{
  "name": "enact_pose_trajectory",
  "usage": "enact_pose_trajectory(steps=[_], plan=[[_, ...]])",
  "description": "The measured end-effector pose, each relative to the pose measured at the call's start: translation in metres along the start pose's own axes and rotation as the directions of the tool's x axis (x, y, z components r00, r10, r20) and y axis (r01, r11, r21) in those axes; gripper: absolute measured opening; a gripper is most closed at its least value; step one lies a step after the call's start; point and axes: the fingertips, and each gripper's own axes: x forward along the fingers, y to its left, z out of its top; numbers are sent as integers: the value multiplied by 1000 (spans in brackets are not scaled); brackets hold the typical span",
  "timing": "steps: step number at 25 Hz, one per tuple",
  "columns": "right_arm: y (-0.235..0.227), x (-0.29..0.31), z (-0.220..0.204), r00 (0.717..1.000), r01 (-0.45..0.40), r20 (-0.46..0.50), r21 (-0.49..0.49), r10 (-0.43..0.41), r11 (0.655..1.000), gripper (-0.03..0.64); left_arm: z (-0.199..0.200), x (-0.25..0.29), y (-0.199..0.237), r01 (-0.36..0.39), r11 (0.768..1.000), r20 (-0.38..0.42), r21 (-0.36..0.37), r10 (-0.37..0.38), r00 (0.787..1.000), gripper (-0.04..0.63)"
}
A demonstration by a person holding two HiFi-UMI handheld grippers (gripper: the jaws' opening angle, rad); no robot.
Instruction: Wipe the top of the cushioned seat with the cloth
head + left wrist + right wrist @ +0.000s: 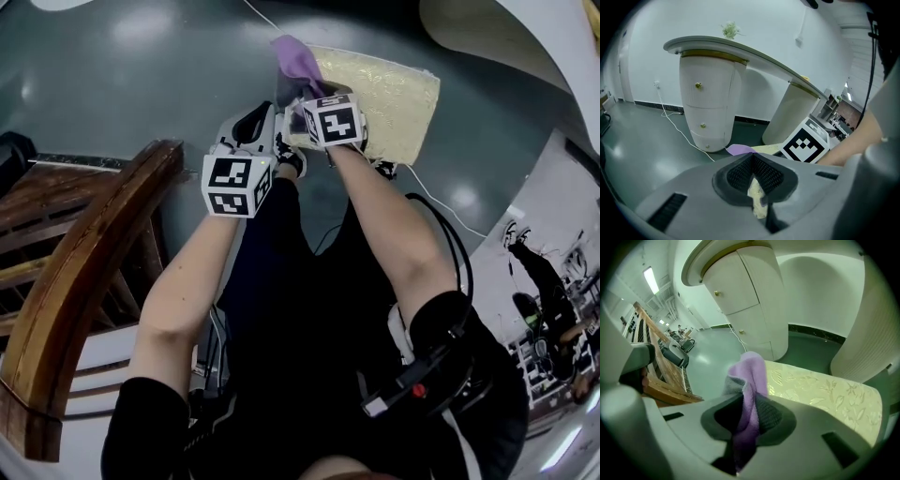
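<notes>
A pale yellow patterned seat cushion (384, 89) lies on the grey-green floor ahead of me. A purple cloth (298, 58) stands up over its near left end, pinched by my right gripper (302, 92), which is shut on it. In the right gripper view the cloth (752, 376) rises from between the jaws of the right gripper (749, 405), with the cushion (825, 394) spreading to the right. My left gripper (279, 131) sits close beside it at the cushion's near corner. In its own view the left gripper (752, 165) is shut, a strip of the pale cushion (757, 199) caught between the jaws.
A curved brown wooden chair frame (84, 272) stands at my left. A white desk on rounded white pedestals (708, 103) rises beyond the cushion. A white cable (441, 202) trails over the floor. A person (536, 272) stands far right.
</notes>
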Motion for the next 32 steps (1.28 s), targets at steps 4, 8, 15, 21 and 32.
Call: enact_pose_trajectory(steps=[4, 8, 15, 21, 32], plan=[[-20, -16, -10, 1000, 2, 4, 7, -2, 1000, 78, 12, 9, -11, -7, 999, 7, 47, 7, 1000, 3], [-46, -31, -22, 1000, 7, 3, 35, -7, 999, 78, 19, 18, -24, -13, 999, 8, 47, 13, 1000, 5], [-93, -52, -44, 1000, 8, -12, 48, -8, 999, 78, 16, 38, -60, -35, 999, 2, -1, 35, 999, 3], [-122, -67, -59, 1000, 11, -17, 67, -10, 998, 78, 14, 49, -89, -50, 998, -2, 37, 50, 999, 5], [-178, -97, -83, 1000, 25, -14, 96, -24, 995, 78, 26, 68, -132, -80, 997, 16, 14, 79, 997, 3]])
